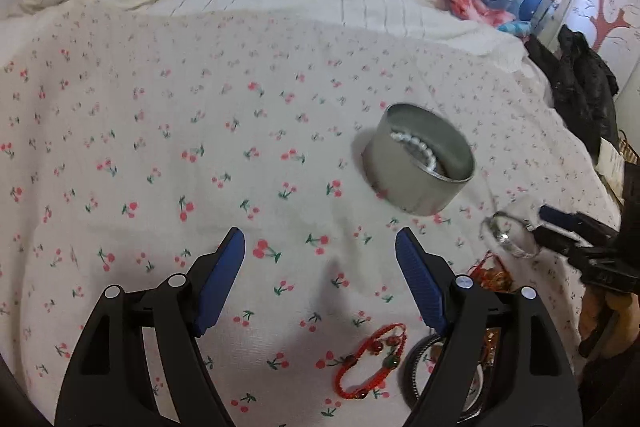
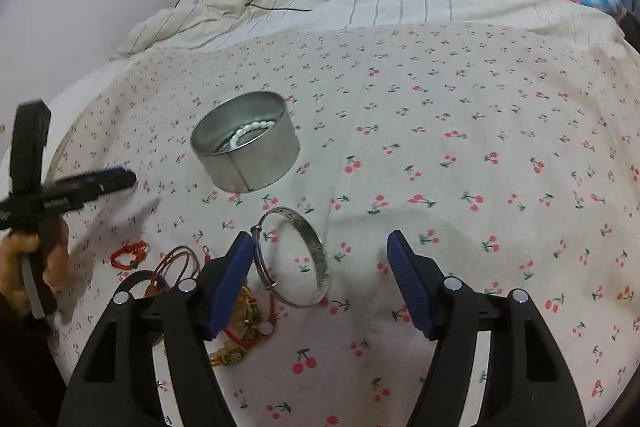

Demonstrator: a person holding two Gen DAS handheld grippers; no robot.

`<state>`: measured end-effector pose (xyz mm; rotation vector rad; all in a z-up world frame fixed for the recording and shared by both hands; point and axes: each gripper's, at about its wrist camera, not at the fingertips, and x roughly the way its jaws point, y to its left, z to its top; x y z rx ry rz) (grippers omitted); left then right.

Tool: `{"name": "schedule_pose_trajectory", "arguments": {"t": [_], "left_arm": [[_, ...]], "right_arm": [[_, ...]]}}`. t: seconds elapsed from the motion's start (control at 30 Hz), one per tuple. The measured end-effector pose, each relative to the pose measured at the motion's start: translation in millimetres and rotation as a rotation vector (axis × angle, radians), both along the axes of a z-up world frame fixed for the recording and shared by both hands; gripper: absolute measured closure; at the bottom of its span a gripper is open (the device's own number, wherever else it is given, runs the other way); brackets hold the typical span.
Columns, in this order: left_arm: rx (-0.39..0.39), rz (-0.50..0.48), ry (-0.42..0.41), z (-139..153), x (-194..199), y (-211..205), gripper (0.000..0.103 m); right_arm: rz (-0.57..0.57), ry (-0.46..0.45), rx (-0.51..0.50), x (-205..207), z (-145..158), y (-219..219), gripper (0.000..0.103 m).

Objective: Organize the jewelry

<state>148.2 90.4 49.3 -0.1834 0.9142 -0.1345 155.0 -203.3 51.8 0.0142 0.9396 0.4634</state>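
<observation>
Now, your right gripper [image 2: 320, 267] stands with its jaws wide apart. The silver bangle [image 2: 294, 259] hangs tilted against the inner face of the left pad [image 2: 234, 279], but the fingers aren't closed on it. Your left gripper [image 1: 320, 267] is spread too, empty over the cherry-print bedspread [image 1: 160, 147]. The bangle looks stiff, smooth and light, so it'll likely slip; pinch across its flat band. The round tin [image 2: 245, 143], pearls [image 2: 250, 131] already inside, sits just beyond. The red cord bracelet [image 1: 372, 359] looks limp; take it at a bead.
</observation>
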Motion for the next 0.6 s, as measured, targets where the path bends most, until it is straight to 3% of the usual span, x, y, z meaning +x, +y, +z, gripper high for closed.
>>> {"name": "schedule_pose_trajectory", "arguments": {"t": [0.07, 0.2, 0.4, 0.6], "left_arm": [[0.001, -0.005, -0.013, 2, -2, -2, 0.029], [-0.026, -0.003, -0.003, 0, -1, -4, 0.028], [-0.008, -0.030, 0.008, -5, 0, -11, 0.028], [-0.006, -0.031, 0.015, -7, 0, -12, 0.028]], "right_arm": [[-0.020, -0.015, -0.011, -1, -2, 0, 0.037], [-0.185, -0.139, -0.095, 3, 15, -16, 0.037], [-0.146, 0.058, 0.129, 21, -8, -37, 0.037], [-0.149, 0.075, -0.044, 24, -24, -18, 0.040]]}}
